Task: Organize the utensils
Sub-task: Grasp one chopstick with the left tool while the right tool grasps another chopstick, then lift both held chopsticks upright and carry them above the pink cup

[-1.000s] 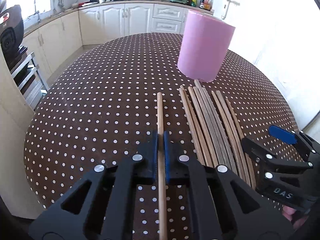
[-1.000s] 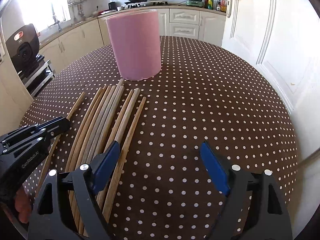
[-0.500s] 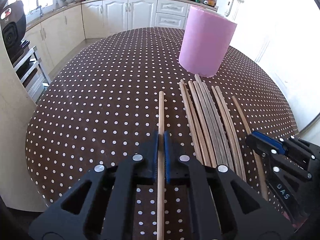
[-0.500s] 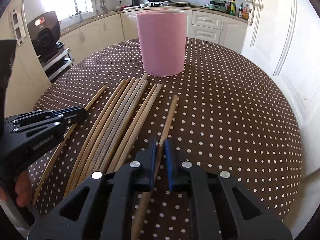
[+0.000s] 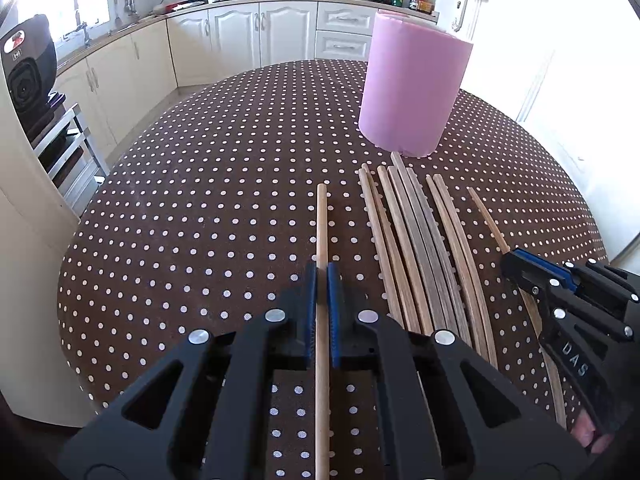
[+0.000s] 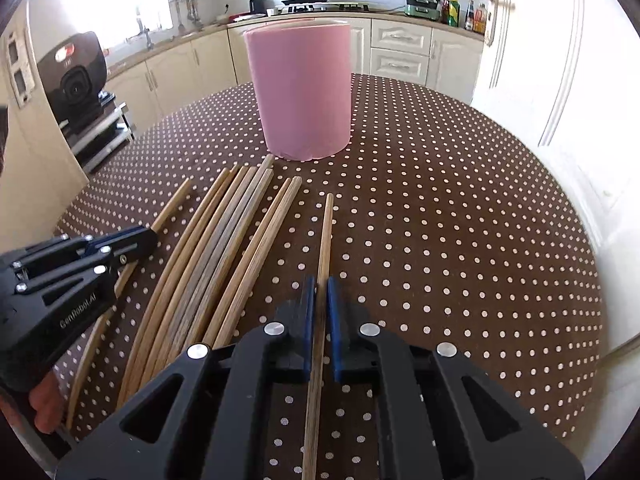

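Observation:
My left gripper (image 5: 322, 276) is shut on a pale wooden chopstick (image 5: 321, 224) that runs away from me, just left of the pile. My right gripper (image 6: 320, 288) is shut on a darker chopstick (image 6: 326, 232) at the pile's right side. Several more chopsticks (image 5: 416, 232) (image 6: 224, 232) lie side by side on the dotted brown tablecloth (image 5: 224, 184). A tall pink cylinder holder (image 5: 414, 88) (image 6: 302, 92) stands just beyond their far tips. In the left wrist view the right gripper (image 5: 516, 260) shows at the right; in the right wrist view the left gripper (image 6: 148, 236) shows at the left.
The round table's edge (image 6: 592, 280) curves close on the right, beside a white door (image 6: 560, 60). Kitchen cabinets (image 5: 260, 40) and a counter with a pan line the back. A black appliance (image 5: 26, 68) sits on a metal rack at the left.
My right gripper went from wide open to shut on the rightmost chopstick, which now lies apart from the pile. The left gripper stayed shut on its chopstick.

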Demonstrator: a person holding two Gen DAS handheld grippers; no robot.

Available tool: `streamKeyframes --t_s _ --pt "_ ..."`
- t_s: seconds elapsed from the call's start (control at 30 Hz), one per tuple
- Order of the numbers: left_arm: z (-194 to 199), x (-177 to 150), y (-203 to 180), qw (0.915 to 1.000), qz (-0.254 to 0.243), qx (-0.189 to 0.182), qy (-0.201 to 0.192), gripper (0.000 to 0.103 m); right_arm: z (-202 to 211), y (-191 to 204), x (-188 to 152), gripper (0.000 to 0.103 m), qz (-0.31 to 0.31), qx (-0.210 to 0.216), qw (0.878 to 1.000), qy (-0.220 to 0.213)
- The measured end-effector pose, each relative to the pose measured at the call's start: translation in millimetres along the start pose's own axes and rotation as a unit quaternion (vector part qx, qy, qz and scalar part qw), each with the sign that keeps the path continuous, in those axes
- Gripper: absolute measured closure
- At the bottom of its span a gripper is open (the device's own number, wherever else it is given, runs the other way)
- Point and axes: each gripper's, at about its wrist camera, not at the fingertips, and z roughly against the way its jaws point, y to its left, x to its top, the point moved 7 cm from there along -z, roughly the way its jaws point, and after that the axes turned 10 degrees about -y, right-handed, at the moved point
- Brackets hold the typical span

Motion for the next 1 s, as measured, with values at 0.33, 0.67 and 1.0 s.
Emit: streamKeyframes --t_s 0.33,0.67,1.0 --pt "8 10 -6 0.9992 0.005 -0.030 -0.025 0.097 17 -12 18 0.098 -0.053 0.024 0.998 -0.039" --pt "24 33 -14 0.9972 0.009 -0.033 -0.067 0.097 47 -16 57 0.099 -0.083 0.064 0.986 -0.127" --pt "49 67 -24 0.9915 0.012 -0.044 -0.121 0.097 72 -20 84 0.099 -0.075 0.057 0.978 -0.188"
